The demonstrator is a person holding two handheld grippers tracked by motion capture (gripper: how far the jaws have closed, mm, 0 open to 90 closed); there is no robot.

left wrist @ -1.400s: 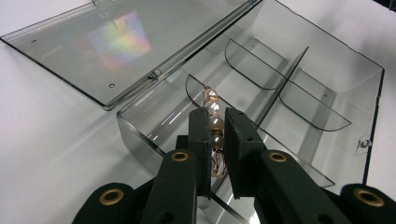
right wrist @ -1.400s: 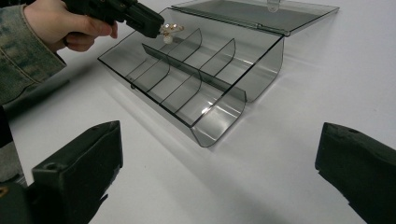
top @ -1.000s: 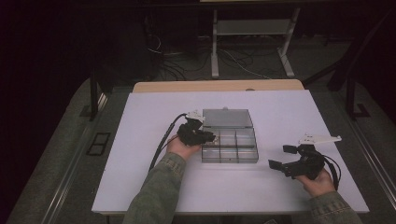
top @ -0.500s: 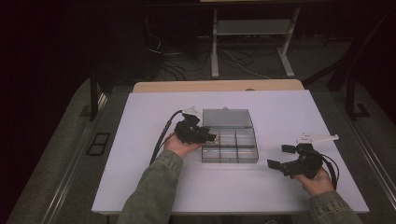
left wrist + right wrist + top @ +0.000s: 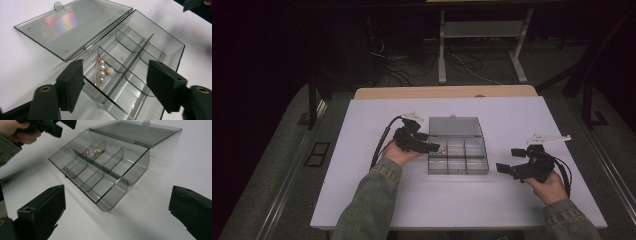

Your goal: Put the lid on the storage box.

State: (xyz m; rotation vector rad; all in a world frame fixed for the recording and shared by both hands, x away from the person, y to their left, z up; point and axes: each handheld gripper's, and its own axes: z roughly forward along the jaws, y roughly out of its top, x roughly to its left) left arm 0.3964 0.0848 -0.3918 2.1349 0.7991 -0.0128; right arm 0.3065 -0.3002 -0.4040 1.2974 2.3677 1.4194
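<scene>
A gold pearl pin [image 5: 101, 72] lies in the clear box's [image 5: 476, 167] nine o'clock compartment, the left tool [image 5: 115, 86] above it, jaws just spreading, empty.

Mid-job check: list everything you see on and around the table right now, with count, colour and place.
Compartment box: one, clear smoky grey, table centre, lid folded open flat behind it.
Pearl brooch: one, gold with white pearls, in a corner compartment by the left gripper.
Table: one, white top.
Frame: one, pale grey, on the floor beyond the table.
Left gripper: black, over the box's left edge, jaws just opened, nothing between them.
Right gripper: black, right of the box, open.
</scene>
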